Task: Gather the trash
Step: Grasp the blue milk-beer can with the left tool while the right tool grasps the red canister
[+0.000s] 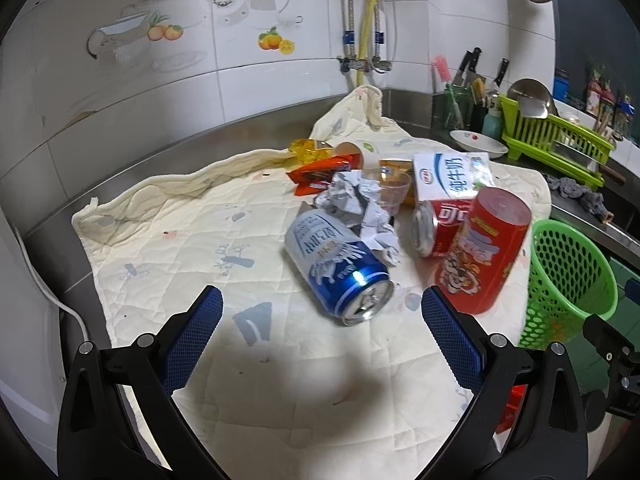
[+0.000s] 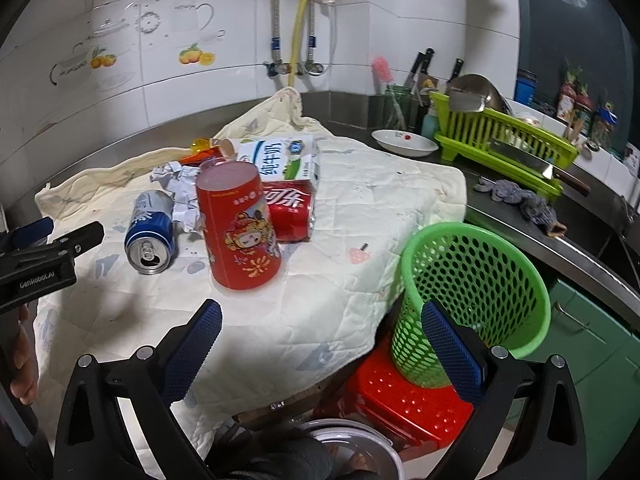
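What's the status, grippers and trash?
Left gripper open, empty, facing blue can. Right gripper open, empty. Green basket empty, beside cloth. Nothing blocking.

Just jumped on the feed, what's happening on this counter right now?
A person holds two grippers over a quilted cloth strewn with trash. Both the left gripper and the right gripper are open and empty. The blue can lies on its side just ahead of the left gripper; a tall red canister, a red cola can, crumpled paper and a milk carton sit behind. The green basket stands on a red stool.
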Demonstrator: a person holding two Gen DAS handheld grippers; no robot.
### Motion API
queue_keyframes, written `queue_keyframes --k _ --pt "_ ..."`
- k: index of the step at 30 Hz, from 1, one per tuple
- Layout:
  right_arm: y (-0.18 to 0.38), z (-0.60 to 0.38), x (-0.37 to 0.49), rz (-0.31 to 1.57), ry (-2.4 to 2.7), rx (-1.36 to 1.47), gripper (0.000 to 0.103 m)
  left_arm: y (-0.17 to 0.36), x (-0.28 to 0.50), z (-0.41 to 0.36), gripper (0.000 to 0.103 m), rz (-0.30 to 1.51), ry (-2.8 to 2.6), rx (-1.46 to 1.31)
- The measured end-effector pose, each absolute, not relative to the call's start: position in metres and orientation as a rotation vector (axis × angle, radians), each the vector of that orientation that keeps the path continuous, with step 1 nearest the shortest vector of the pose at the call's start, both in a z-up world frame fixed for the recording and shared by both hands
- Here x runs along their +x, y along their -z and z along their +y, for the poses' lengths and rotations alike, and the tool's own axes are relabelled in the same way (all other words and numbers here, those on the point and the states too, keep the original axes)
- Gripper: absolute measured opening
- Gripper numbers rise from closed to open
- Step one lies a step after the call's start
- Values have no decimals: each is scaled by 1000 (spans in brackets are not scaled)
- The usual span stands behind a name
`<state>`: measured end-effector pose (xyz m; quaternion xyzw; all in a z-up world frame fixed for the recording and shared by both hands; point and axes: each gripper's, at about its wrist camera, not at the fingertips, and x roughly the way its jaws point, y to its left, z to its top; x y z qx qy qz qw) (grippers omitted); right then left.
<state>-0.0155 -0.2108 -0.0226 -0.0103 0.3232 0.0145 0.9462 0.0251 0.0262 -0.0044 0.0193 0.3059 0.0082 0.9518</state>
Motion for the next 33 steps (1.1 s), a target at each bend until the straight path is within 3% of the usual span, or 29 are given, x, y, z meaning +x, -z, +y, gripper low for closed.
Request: queue_keyframes --k 24,28,33 --pt "34 -160 71 660 -190 -75 95 2 64 64 95 679 -18 -53" --pt "36 -161 83 663 -192 -67 86 6 76 65 95 724 15 -88" --pt "42 -160 95 681 -197 -57 82 7 96 61 95 760 23 -103"
